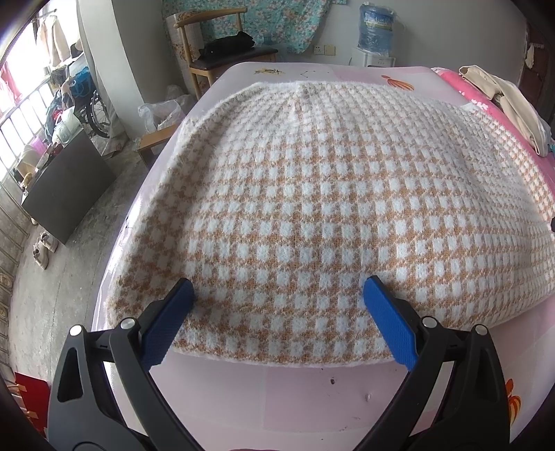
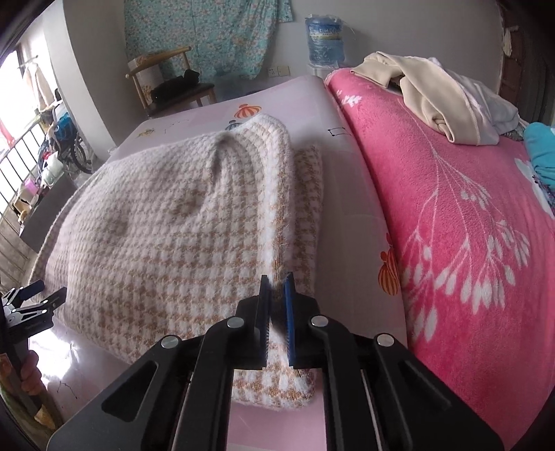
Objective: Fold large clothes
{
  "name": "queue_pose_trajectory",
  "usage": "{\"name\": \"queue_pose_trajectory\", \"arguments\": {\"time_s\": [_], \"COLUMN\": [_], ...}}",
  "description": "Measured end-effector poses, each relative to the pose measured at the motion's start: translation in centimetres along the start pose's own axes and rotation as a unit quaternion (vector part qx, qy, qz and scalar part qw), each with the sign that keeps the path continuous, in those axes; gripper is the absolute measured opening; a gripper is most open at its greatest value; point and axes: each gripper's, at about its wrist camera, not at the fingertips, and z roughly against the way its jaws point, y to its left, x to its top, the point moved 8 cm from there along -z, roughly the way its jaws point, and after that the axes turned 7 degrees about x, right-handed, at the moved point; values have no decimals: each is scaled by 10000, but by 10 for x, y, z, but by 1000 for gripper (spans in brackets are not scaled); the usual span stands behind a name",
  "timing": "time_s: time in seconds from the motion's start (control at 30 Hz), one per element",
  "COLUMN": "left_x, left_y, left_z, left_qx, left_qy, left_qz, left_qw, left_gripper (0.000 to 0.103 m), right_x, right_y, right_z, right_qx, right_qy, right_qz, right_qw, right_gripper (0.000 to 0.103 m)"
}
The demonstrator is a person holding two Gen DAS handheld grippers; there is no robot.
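Observation:
A large tan-and-white checked knit sweater (image 1: 312, 208) lies spread on the pale pink bed sheet (image 1: 277, 392). My left gripper (image 1: 277, 288) is open, its blue pads wide apart just above the sweater's near hem, with nothing pinched. In the right wrist view the sweater (image 2: 156, 225) shows a folded layer along its right side. My right gripper (image 2: 277, 280) is shut on that right edge near the front corner, and knit fabric shows between the pads. The left gripper (image 2: 38, 295) appears at the far left of that view, with a hand below it.
A pink floral blanket (image 2: 451, 225) covers the bed to the right, with a pile of cream clothes (image 2: 433, 100) on it. The bed's edge drops to the floor on the left, by a dark cabinet (image 1: 66, 187). A wooden chair (image 1: 222, 52) and a water bottle (image 1: 376, 27) stand beyond.

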Motion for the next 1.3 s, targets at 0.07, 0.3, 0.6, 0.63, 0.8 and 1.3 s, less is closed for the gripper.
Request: {"name": "queue_pose_trajectory", "arguments": {"time_s": [0.07,0.3,0.6,0.63,0.8,1.3], "left_x": [0,-2,2,2,4,0], "left_y": [3,7,5,5,8,15], "left_z": [1,5,8,8,6,3], "left_qx": [25,38,-29,-47,-104,-196], "left_qy": [5,16,-29,-32,-44,-135], "left_qz": [-32,-52,-78,-74,-76,-31], "left_qw": [10000,10000,10000,10000,9999,9997], "left_gripper": [95,95,95,95,95,95], "right_x": [2,-23,-29,-23,24,49], "right_y": [7,-17,-35,-34,-37,-47], "right_z": [18,34,7,10,15,-62], "right_qx": [30,101,329,333,235,285], "right_qy": [-229,-276,212,188,-112,477], "right_qz": [23,-562,-868,-772,-506,-734], "right_qw": [9997,9980,9955,9963,9984,9958], "right_gripper": [7,7,9,12,31,9]}}
